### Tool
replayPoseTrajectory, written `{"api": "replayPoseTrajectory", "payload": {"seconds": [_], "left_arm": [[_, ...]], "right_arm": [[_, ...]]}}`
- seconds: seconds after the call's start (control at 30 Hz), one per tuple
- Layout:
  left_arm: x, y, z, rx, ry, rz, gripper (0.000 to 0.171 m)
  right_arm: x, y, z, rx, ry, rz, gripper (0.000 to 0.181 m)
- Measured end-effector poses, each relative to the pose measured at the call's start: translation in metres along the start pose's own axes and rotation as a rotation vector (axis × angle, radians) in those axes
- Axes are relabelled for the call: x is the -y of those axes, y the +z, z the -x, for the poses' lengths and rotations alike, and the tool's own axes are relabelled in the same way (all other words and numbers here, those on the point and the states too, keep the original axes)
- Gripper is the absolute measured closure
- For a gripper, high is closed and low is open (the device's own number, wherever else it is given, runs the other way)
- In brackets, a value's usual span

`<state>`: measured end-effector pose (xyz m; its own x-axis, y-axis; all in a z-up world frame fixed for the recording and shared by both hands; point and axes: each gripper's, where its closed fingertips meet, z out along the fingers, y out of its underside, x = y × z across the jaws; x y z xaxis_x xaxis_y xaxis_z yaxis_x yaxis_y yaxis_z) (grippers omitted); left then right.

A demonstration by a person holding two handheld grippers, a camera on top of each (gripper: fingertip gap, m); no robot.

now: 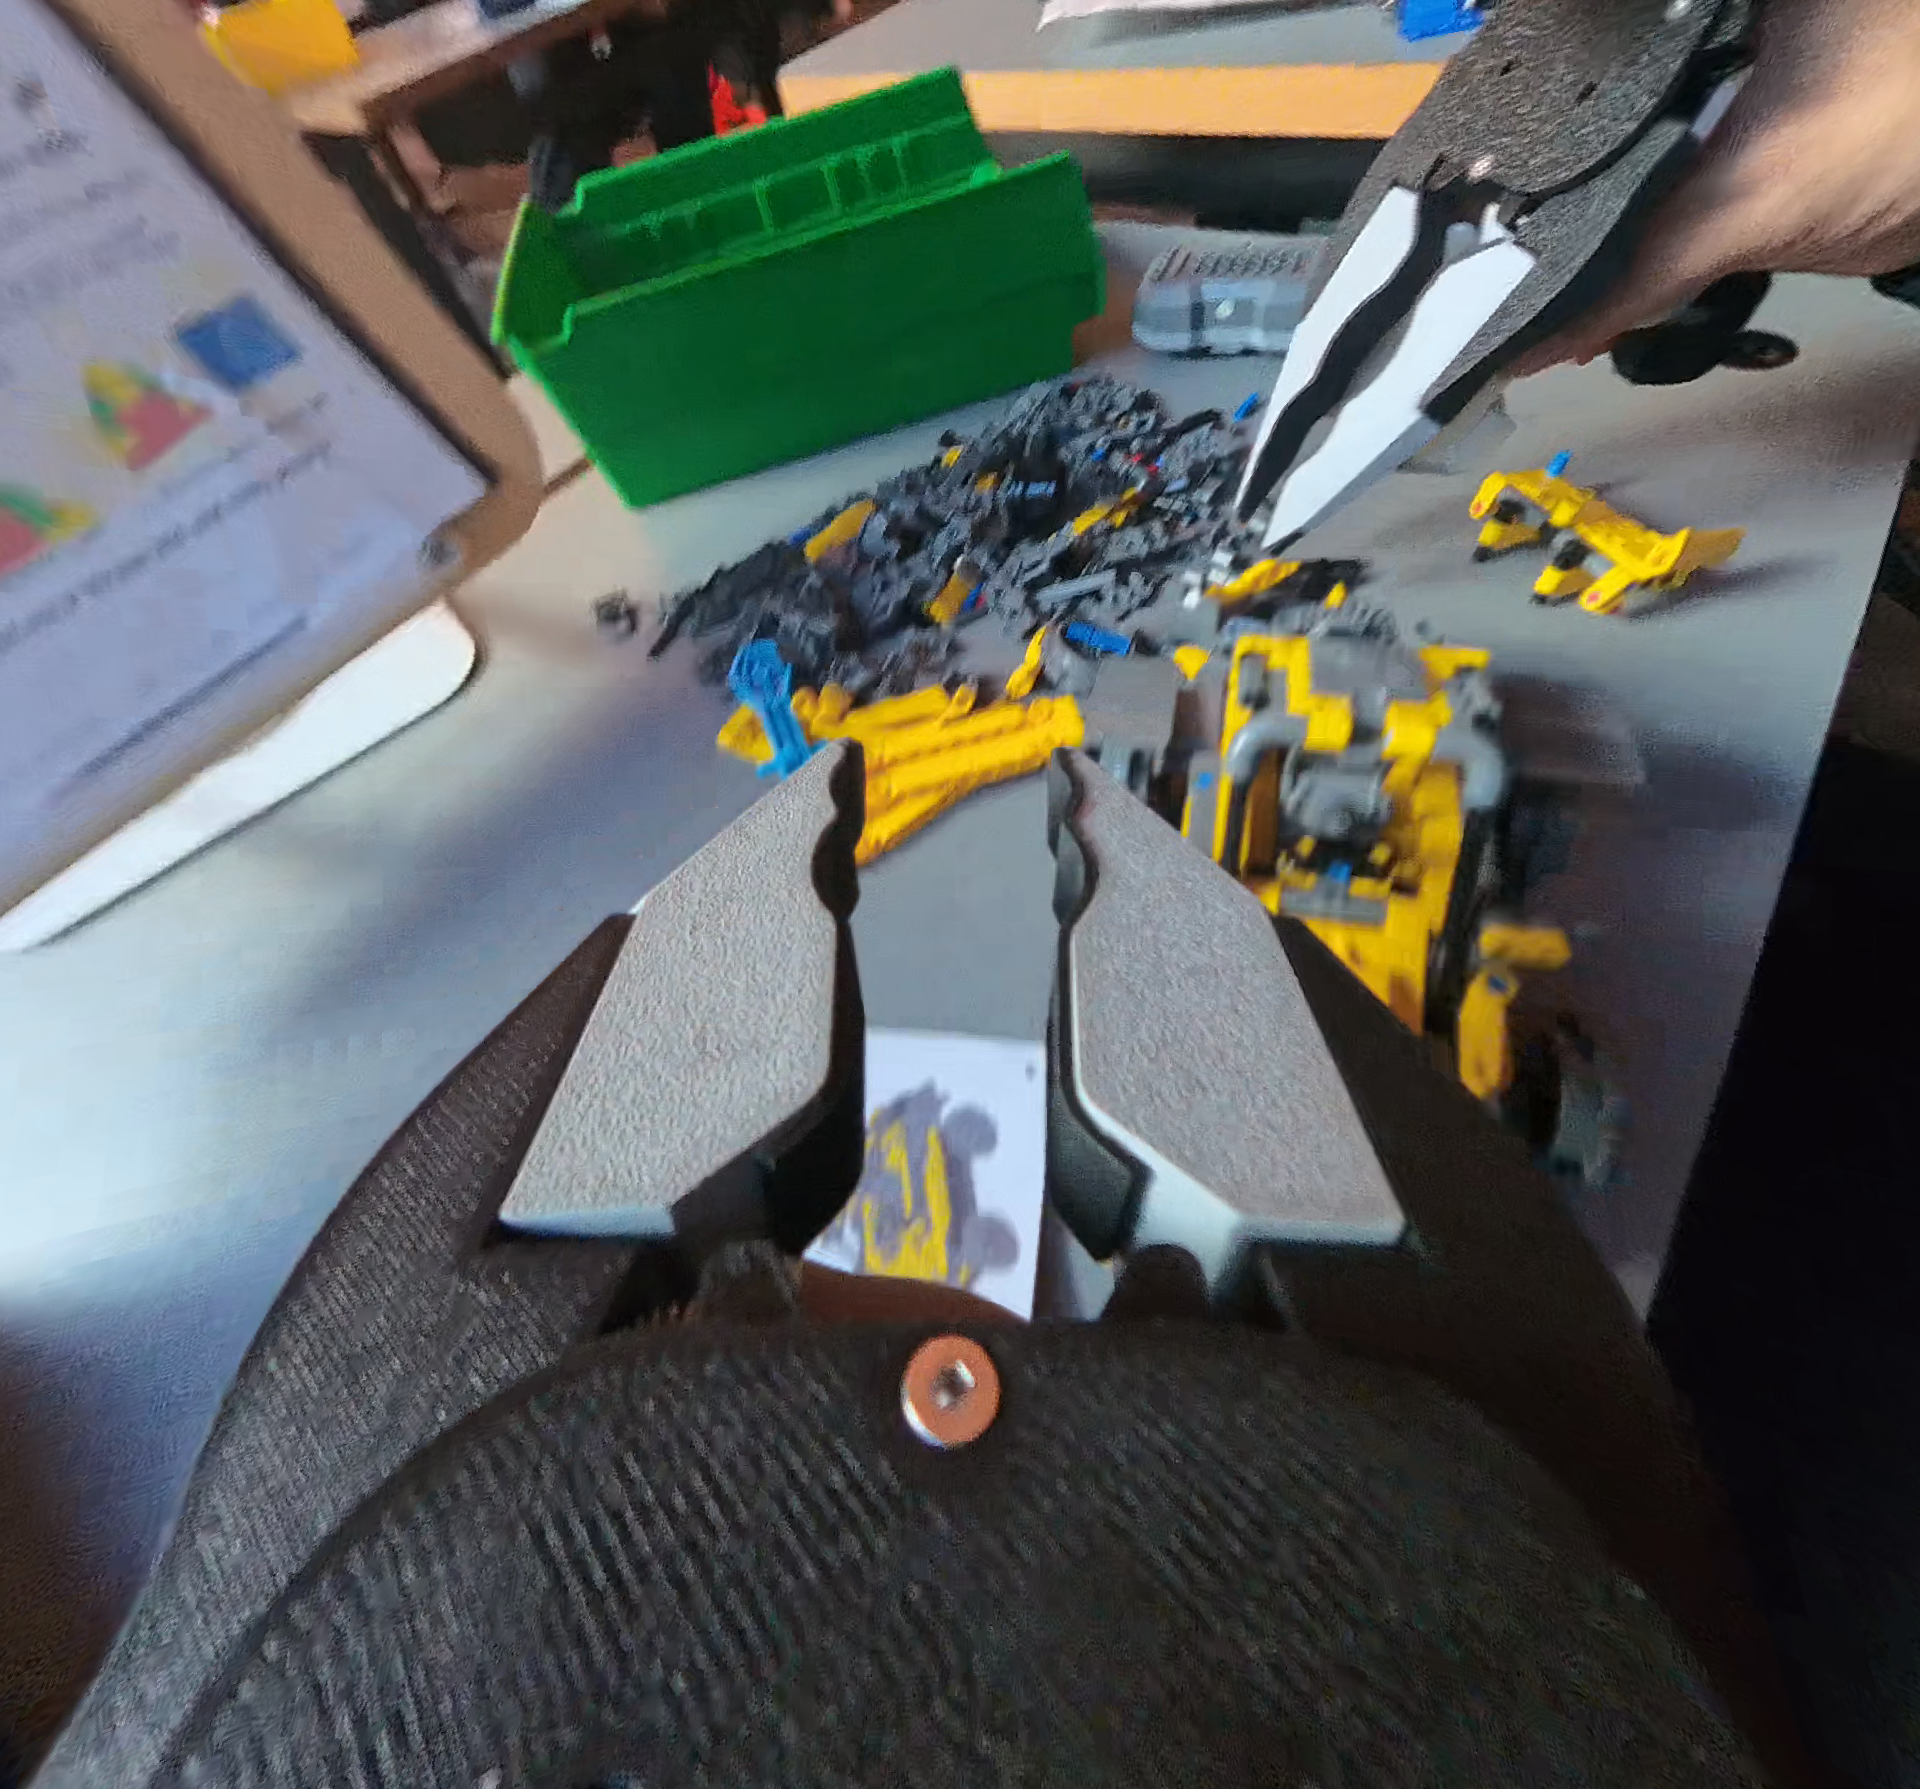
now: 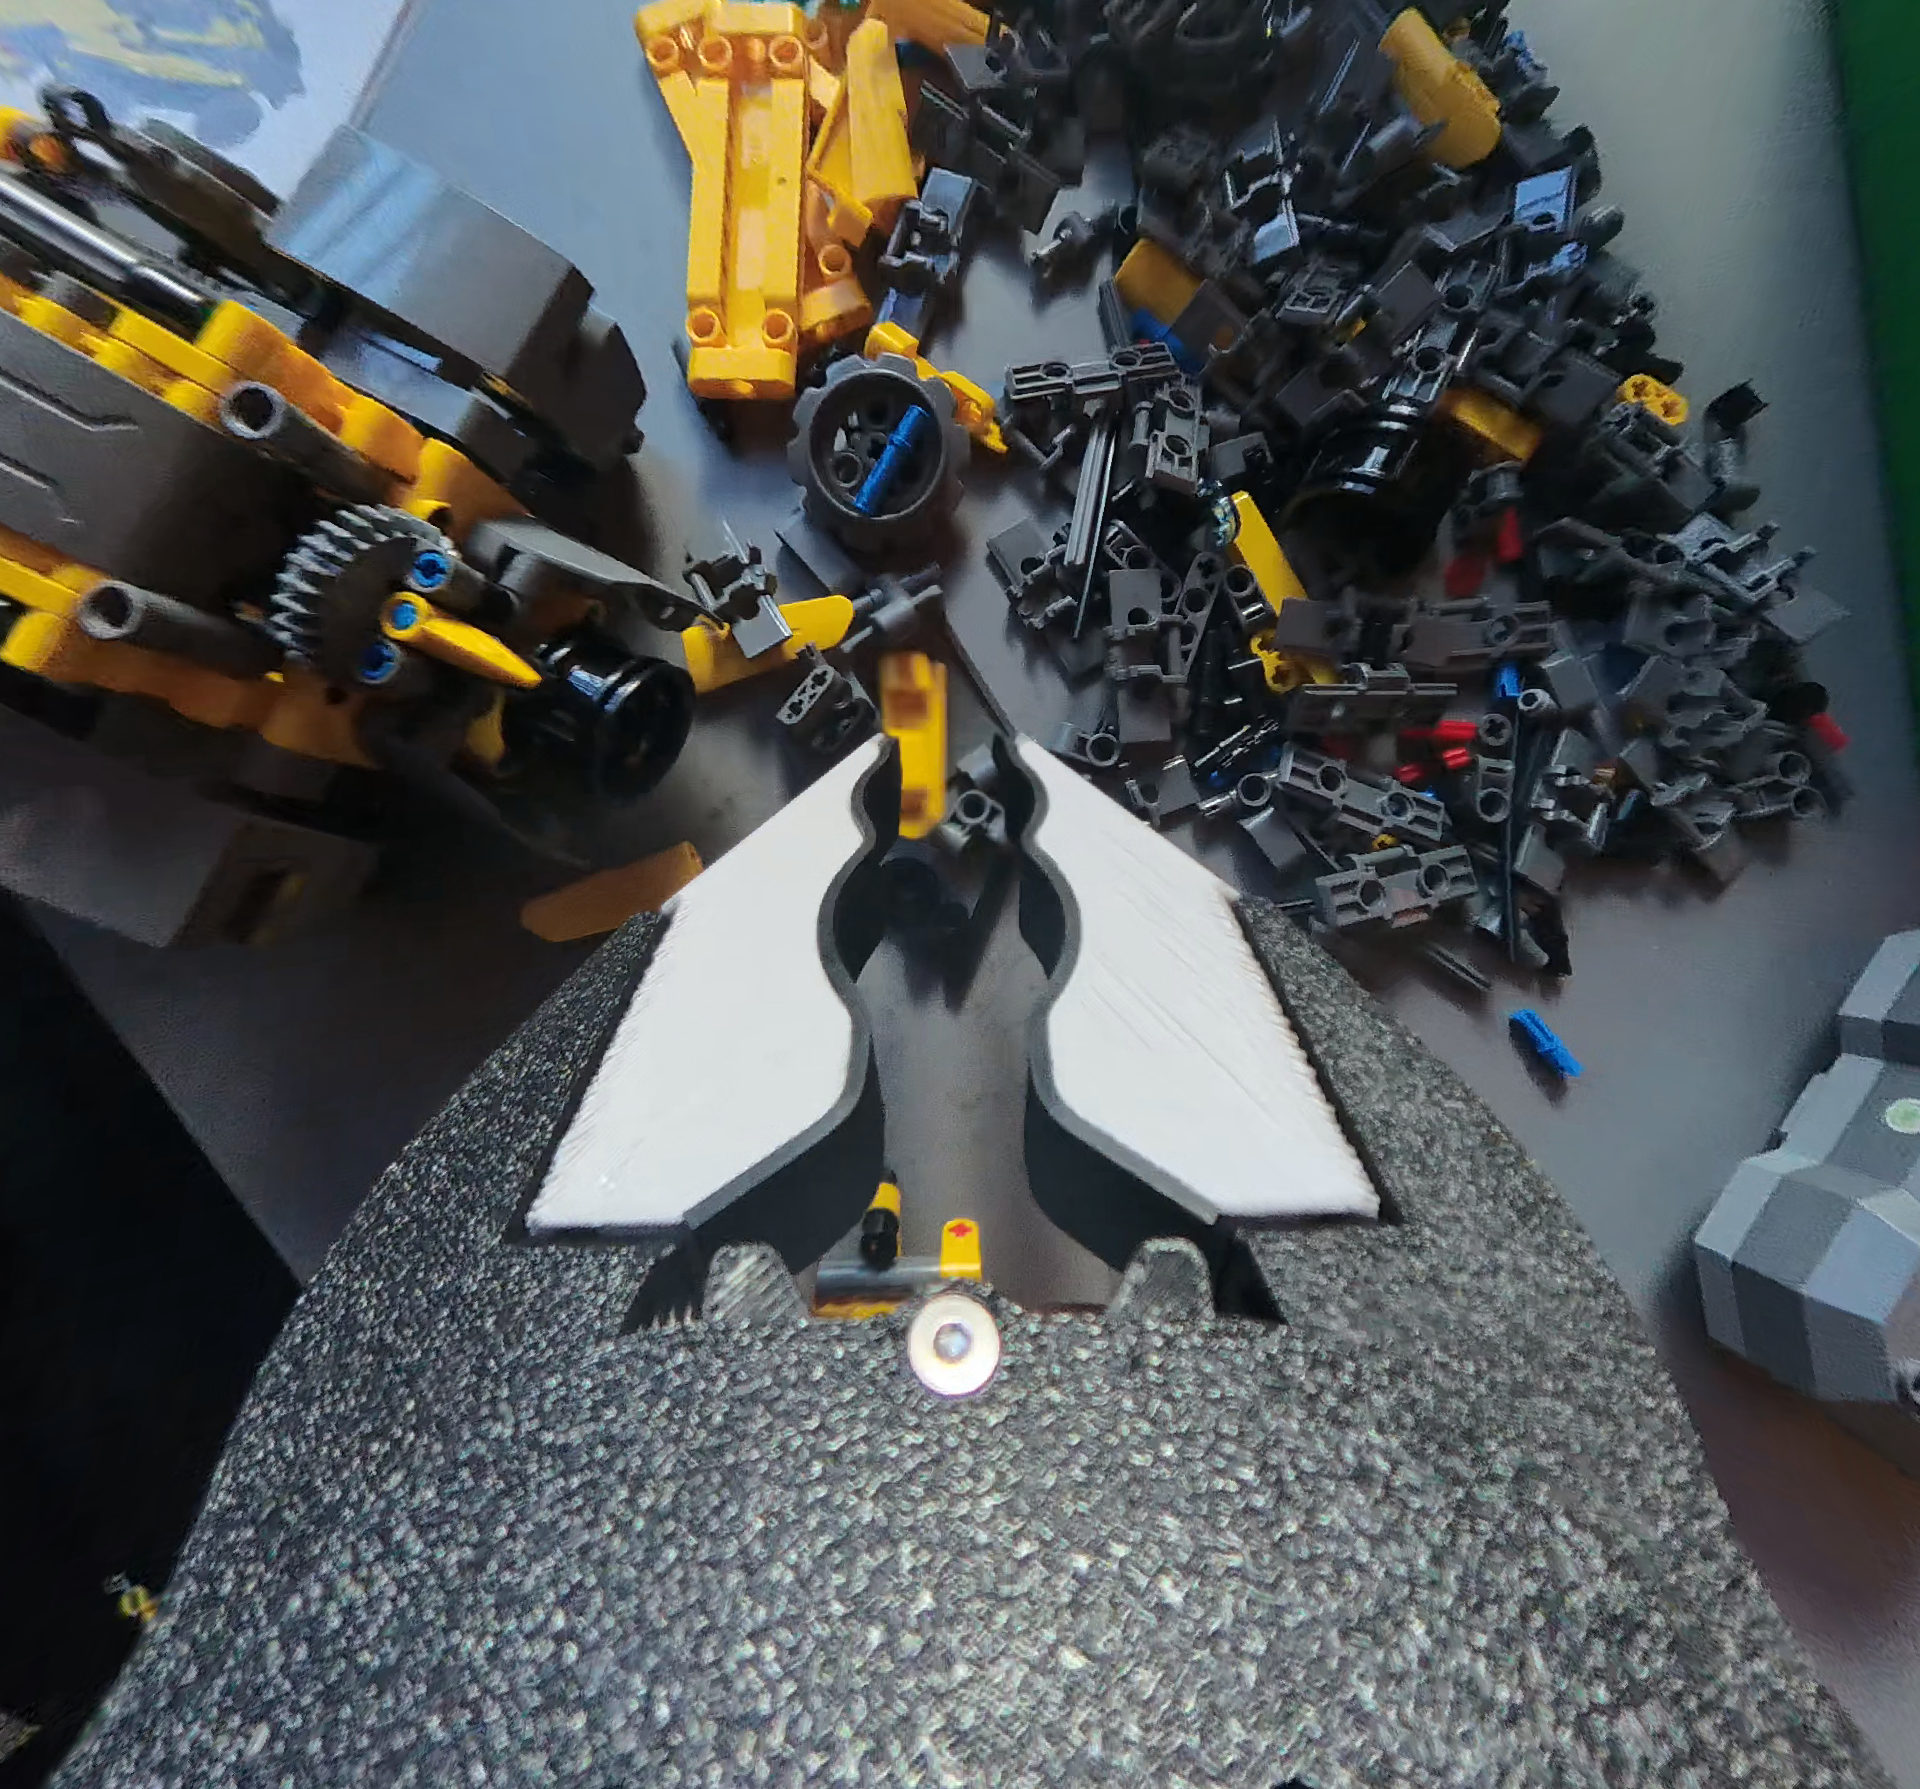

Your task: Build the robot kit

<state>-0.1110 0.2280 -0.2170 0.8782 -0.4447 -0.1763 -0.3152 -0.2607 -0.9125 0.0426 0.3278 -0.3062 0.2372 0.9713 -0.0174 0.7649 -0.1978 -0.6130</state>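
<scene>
My right gripper (image 2: 943, 760) has white fingers (image 2: 748, 991) and is narrowly open, low over the near edge of a pile of dark grey, black and yellow building pieces (image 2: 1403, 492). A small yellow piece (image 2: 914, 731) and a dark grey piece (image 2: 974, 807) lie between its tips; the yellow one touches the left finger. The right gripper also shows in the left wrist view (image 1: 1262, 529), tips down at the pile (image 1: 987, 513). My left gripper (image 1: 956, 771) is open and empty, above the table just short of several yellow beams (image 1: 966, 737). A part-built yellow vehicle (image 1: 1340, 804) stands to its right.
A green bin (image 1: 800, 285) stands behind the pile. A small yellow sub-assembly (image 1: 1600, 544) and a grey block (image 1: 1216, 305) lie at the right. A propped printed board (image 1: 156, 389) stands at the left. A printed sheet (image 1: 935, 1168) lies under my left gripper. The vehicle (image 2: 260, 513) is left of my right gripper. The tips of one gripper are about 20 centimeters away from the tips of the other.
</scene>
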Motion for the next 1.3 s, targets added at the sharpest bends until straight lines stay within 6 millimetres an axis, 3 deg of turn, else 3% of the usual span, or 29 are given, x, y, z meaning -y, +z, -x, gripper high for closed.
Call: {"api": "replayPoseTrajectory", "payload": {"seconds": [0.1,0.2,0.33,0.4,0.47,0.63,0.8,0.93,1.1,1.17,1.3], "left_arm": [[-0.029,-0.016,0.015,0.025,-0.049,0.023,0.14],[-0.046,-0.014,0.029,0.025,-0.094,0.07,0.14],[-0.026,0.01,0.037,-0.087,-0.137,0.101,0.136],[-0.017,0.028,0.048,-0.097,-0.107,0.099,0.137],[-0.024,0.046,0.06,-0.078,-0.122,0.119,0.138],[-0.045,0.065,0.055,-0.12,-0.278,0.074,0.144],[-0.054,0.067,0.049,-0.123,-0.227,0.056,0.145],[-0.048,0.064,0.048,-0.124,-0.231,0.022,0.146],[-0.047,0.061,0.045,-0.11,-0.179,0.008,0.148],[-0.05,0.063,0.045,-0.113,-0.179,0.02,0.148],[-0.048,0.062,0.045,-0.114,-0.184,0.01,0.149]], "right_arm": [[-0.002,0.007,-0.005,0.012,0.02,0.018,0.162],[0.02,0.005,-0.012,0.018,0.056,-0.039,0.163],[0.072,0.011,-0.004,0.098,0.056,-0.109,0.163],[0.093,0.027,0.005,0.154,0.032,-0.099,0.163],[0.103,0.051,0.01,0.177,0.009,-0.045,0.163],[0.102,0.094,0.019,0.219,-0.032,0.112,0.165],[0.095,0.105,0.017,0.215,-0.055,0.2,0.168],[0.096,0.093,0.017,0.23,-0.059,0.197,0.168],[0.089,0.051,0.019,0.186,-0.11,0.159,0.168],[0.071,0.026,0.017,0.148,-0.119,0.171,0.168],[0.017,-0.021,0.02,0.172,-0.08,0.215,0.168]]}}
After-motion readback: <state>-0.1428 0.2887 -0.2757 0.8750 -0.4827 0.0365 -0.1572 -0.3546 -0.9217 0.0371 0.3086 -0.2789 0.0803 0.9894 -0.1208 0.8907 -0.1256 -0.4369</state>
